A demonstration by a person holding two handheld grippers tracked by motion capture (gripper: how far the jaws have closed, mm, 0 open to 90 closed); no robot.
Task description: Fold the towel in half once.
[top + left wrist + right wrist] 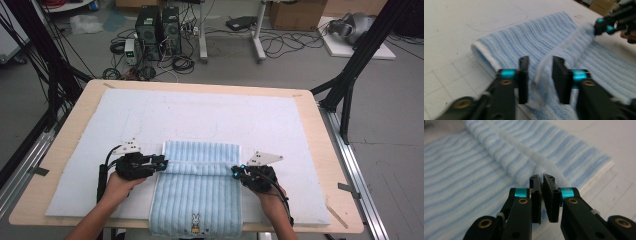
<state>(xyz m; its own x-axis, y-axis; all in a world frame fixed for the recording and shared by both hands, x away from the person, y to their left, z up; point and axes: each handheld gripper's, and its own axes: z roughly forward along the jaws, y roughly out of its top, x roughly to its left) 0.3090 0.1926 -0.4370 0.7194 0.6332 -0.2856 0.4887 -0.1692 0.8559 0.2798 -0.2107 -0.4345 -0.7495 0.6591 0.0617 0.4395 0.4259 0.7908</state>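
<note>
Two grippers work one light-blue striped towel (197, 182) on the table's white mat (280, 120). Left gripper (540, 75): jaws part open, a raised fold of the towel edge stands between them, pads not pressing it. Right gripper (542, 195): jaws nearly closed, pinching the towel's ridge at the opposite edge. Rest of the towel lies flat beyond and beside both sets of jaws.

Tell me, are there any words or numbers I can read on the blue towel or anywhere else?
No words or numbers can be read.
The towel has a small bunny picture near its bottom edge; the tiny marks under it are too blurred to read.
</note>
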